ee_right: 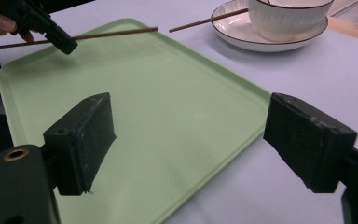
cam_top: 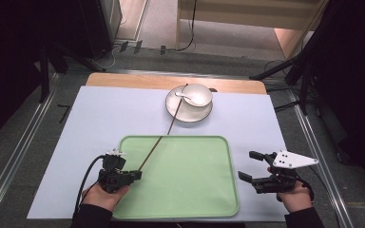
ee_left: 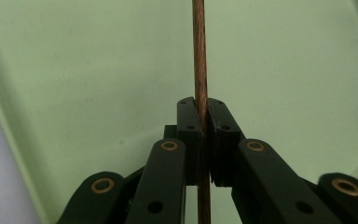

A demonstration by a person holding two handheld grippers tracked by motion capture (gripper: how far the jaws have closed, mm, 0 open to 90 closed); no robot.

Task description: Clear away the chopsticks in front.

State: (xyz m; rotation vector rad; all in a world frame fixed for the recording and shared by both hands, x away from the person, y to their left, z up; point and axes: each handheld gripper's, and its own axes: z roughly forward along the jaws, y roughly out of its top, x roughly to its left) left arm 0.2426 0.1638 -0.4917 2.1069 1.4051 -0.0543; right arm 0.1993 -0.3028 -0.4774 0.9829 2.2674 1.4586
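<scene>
On the high view, my left gripper (cam_top: 135,175) sits at the left edge of the green tray (cam_top: 195,190), its jaws pinched on a thin brown chopstick (cam_top: 153,152); the chopstick is slender, straight and dark reddish-brown, and it runs diagonally from my jaws up and away across the tray's far-left corner; a second chopstick (cam_top: 177,109) of the same colour continues on nearly the same line beyond the tray, its far end resting on the plate (cam_top: 180,115) beside the white bowl (cam_top: 198,94); a white spoon (cam_top: 185,96) lies in the bowl; my right gripper (cam_top: 251,166) rests just off the tray's right edge over the pale blue mat (cam_top: 100,114), jaws spread with nothing between them.

From the left gripper view, my two black pads are pressed together on the chopstick (ee_left: 199,56); the stick shows a fine wood grain, a round section and an even width; it stands straight up from the pads over the tray's green floor (ee_left: 98,70), and a short length passes down behind the pads.

From the right gripper view, my own jaws stand wide apart over the tray's near corner (ee_right: 168,140); farther off, the left gripper (ee_right: 63,43) holds the chopstick (ee_right: 116,33) clear above the tray's surface, roughly level; the second chopstick (ee_right: 205,21) leans on the plate's rim (ee_right: 242,39).
</scene>
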